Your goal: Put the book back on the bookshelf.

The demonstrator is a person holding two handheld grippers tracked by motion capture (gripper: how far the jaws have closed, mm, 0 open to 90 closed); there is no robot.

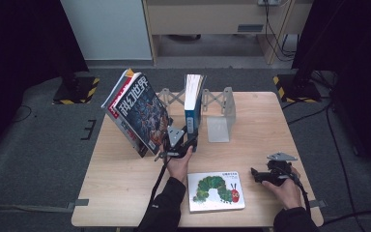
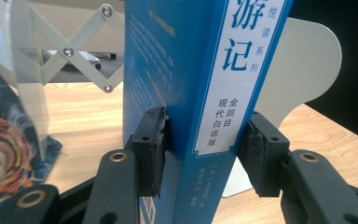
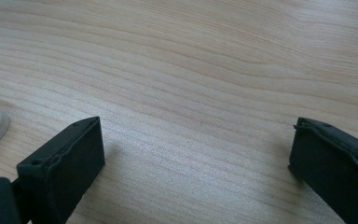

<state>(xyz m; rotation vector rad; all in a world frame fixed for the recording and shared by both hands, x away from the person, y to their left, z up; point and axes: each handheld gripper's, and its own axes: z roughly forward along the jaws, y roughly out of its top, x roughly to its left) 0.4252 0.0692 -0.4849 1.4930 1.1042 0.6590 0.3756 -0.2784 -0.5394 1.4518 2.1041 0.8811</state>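
Blue book (image 2: 191, 93): stood upright on the desk (image 1: 125, 179), spine set between the fingers of the left gripper (image 2: 205, 154); one pad (image 2: 151, 149) is pressed on the cover, the other (image 2: 261, 158) lies against the far side, so the book is pinched low down. Folding white bookend (image 2: 303, 74): seen just behind the fingers. Leaning magazine (image 1: 137, 113): beside them. Right gripper (image 3: 196, 163): fingers spread wide over bare desk, nothing between; caterpillar picture book (image 1: 216, 191) lies flat near it.
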